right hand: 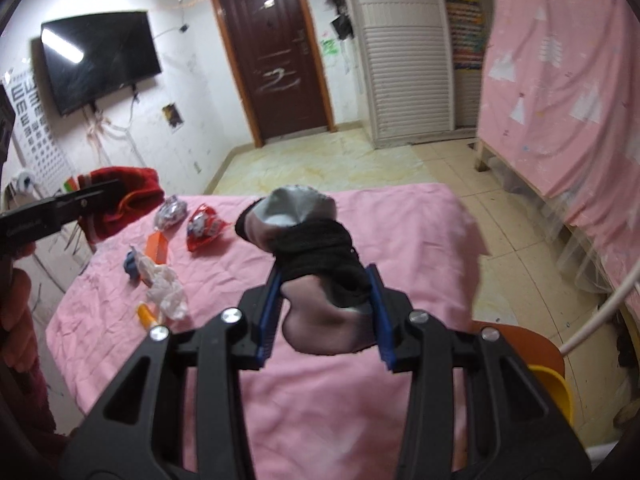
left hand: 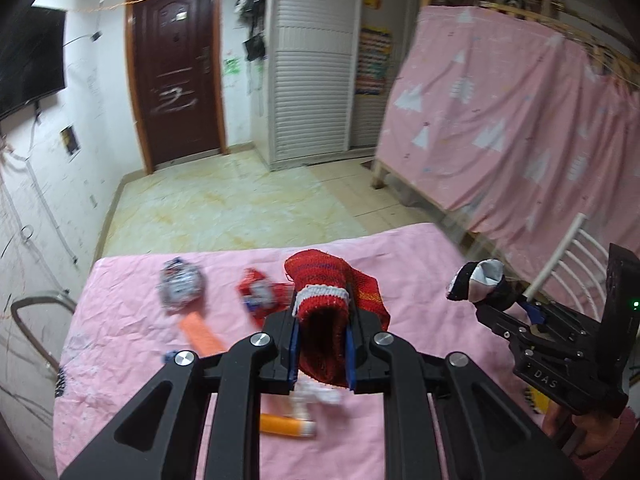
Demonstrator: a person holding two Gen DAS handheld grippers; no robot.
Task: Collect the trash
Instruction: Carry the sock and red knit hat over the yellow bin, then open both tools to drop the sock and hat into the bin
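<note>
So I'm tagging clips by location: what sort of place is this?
Probably a bedroom at home: a wall-mounted TV, a louvred wardrobe by the door, and a wooden bed frame draped in a pink sheet.

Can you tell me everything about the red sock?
The red sock looks knitted, bright red with faint darker and yellowish stripes and a white band near its cuff. The left tool is shut on it, blue pads pressing both sides, holding it above the pink sheet. Its open end faces the camera. The far part sags, rumpled.
</note>
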